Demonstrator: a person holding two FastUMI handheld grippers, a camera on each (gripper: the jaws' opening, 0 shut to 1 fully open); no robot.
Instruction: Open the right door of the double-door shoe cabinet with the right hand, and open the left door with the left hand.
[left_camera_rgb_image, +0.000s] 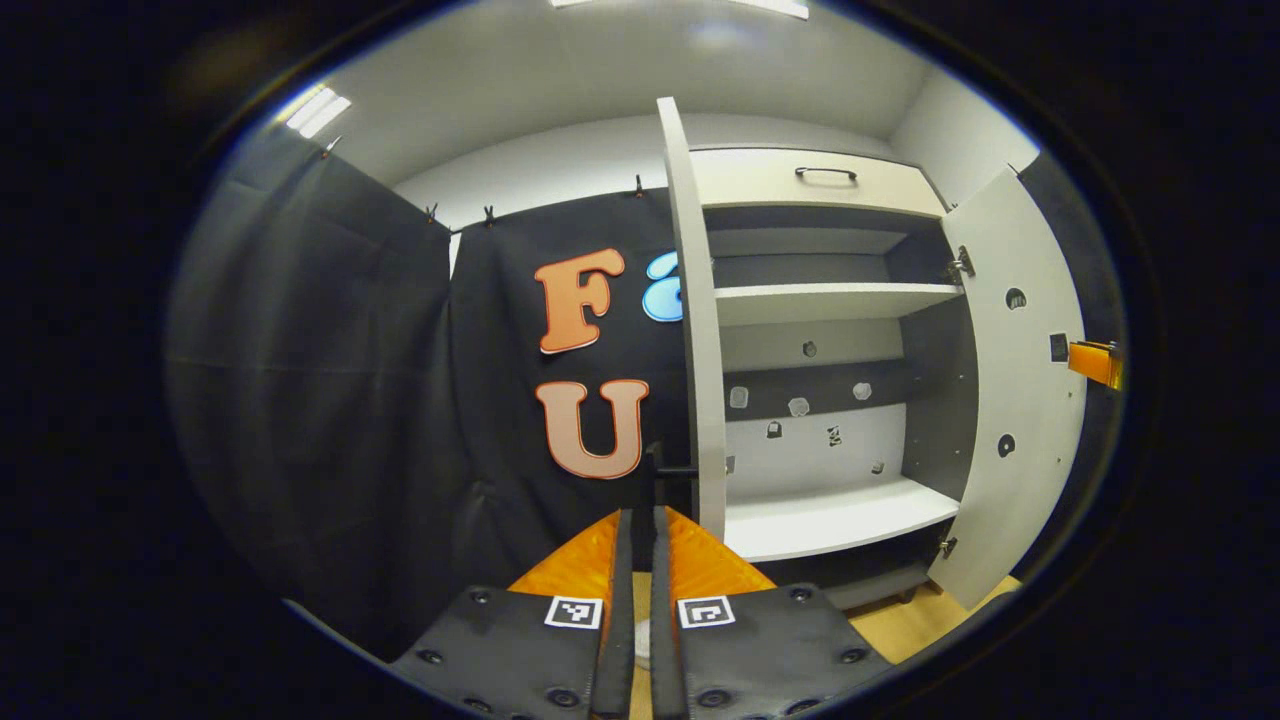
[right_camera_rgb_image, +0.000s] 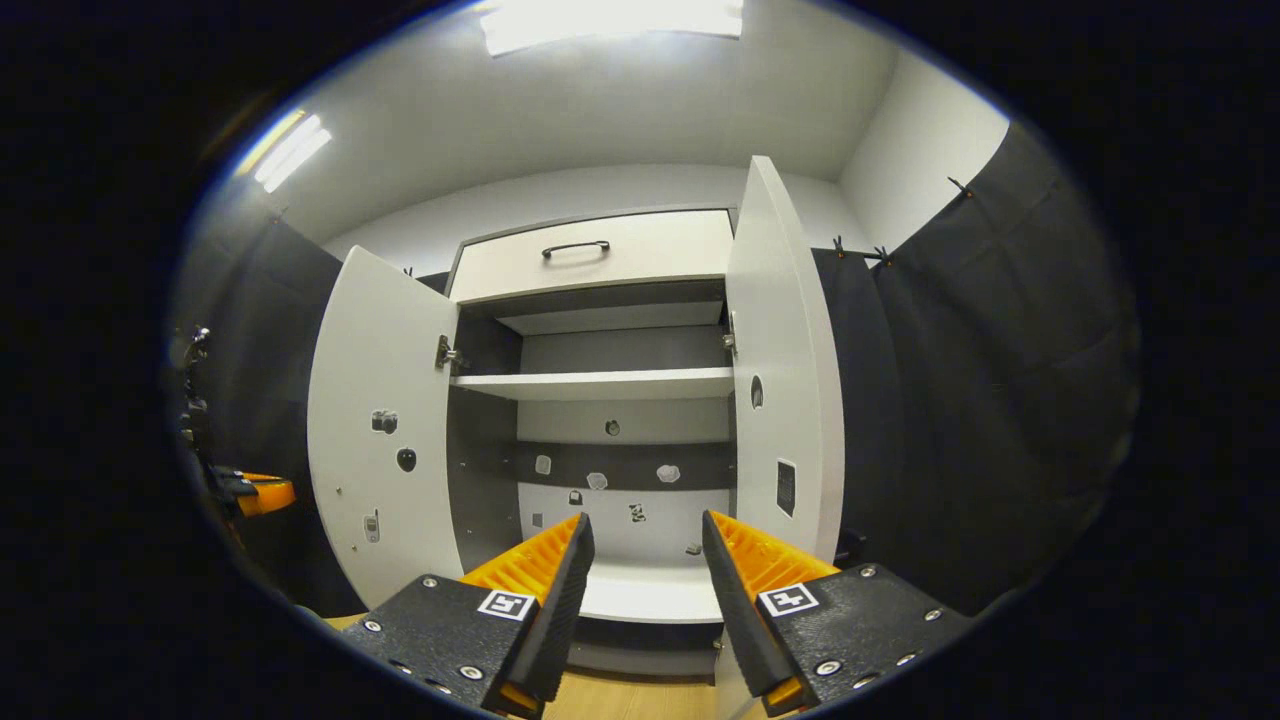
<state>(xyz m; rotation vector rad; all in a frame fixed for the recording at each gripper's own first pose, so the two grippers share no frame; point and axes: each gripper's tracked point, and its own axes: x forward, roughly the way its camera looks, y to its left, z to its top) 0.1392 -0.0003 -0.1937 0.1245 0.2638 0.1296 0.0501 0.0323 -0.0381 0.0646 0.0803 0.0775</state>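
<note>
In the left gripper view, the left gripper (left_camera_rgb_image: 640, 520) is sitting at the bottom centre with its jaws pressed nearly together around the dark handle (left_camera_rgb_image: 668, 468) of the left door (left_camera_rgb_image: 697, 330); whether both fingers are actually pinching it, I cannot tell. That door is standing edge-on up the middle of the frame, swung wide open. To its right the shoe cabinet (left_camera_rgb_image: 830, 300) is showing bare shelves, and the right door (left_camera_rgb_image: 1015, 400) is hanging open at the right side (a bit of the other gripper is peeking past its outer edge).

In the right gripper view, the right gripper (right_camera_rgb_image: 645, 545) is pointing into the cabinet from the bottom centre, its jaws spread apart and holding nothing. The doors are standing open on both sides of the frame, and a closed drawer (right_camera_rgb_image: 600, 255) with a dark handle is sitting above the shelves, in the upper centre.
</note>
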